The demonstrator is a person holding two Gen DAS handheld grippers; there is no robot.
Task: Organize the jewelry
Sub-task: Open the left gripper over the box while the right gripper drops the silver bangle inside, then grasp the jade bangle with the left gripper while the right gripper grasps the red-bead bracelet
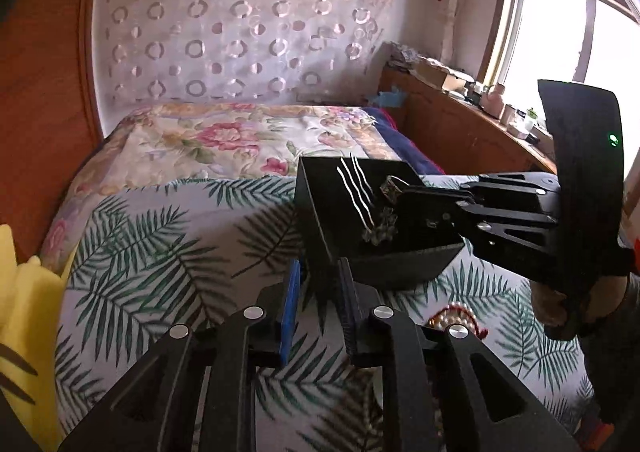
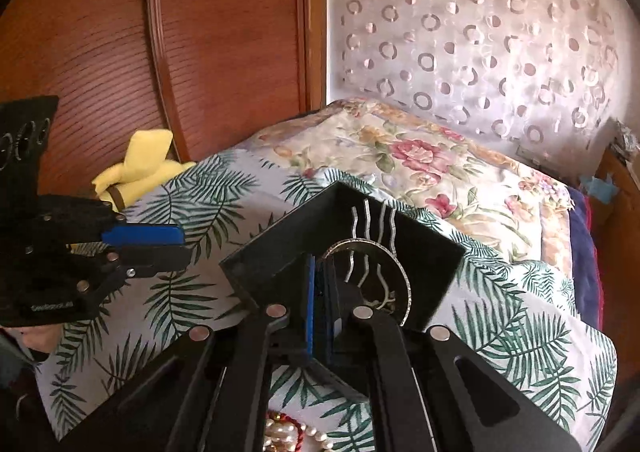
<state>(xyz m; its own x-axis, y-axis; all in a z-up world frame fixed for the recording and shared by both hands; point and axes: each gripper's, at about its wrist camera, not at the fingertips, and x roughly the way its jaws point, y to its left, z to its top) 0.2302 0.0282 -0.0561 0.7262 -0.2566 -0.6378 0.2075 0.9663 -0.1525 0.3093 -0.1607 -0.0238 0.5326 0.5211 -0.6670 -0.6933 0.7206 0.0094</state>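
Note:
A black jewelry stand (image 1: 340, 208) with wavy silver hooks and a round dish base stands on the leaf-print bedcover; it also shows in the right wrist view (image 2: 344, 228). My right gripper (image 2: 320, 272) reaches into the stand with its fingers close together on a small sparkly piece (image 1: 390, 188); another sparkly earring (image 1: 382, 230) hangs below the hooks. My left gripper (image 1: 318, 272) is open just in front of the stand's base, holding nothing; it also shows in the right wrist view (image 2: 182, 244). A pearl and red-cord bracelet (image 1: 452, 318) lies on the cover, also visible in the right wrist view (image 2: 286, 432).
A yellow plush toy (image 2: 140, 168) lies at the bed's left edge by the wooden wardrobe (image 2: 200, 52). A floral quilt (image 1: 240, 136) lies behind the stand. A wooden ledge (image 1: 472, 120) with small items runs under the window at right.

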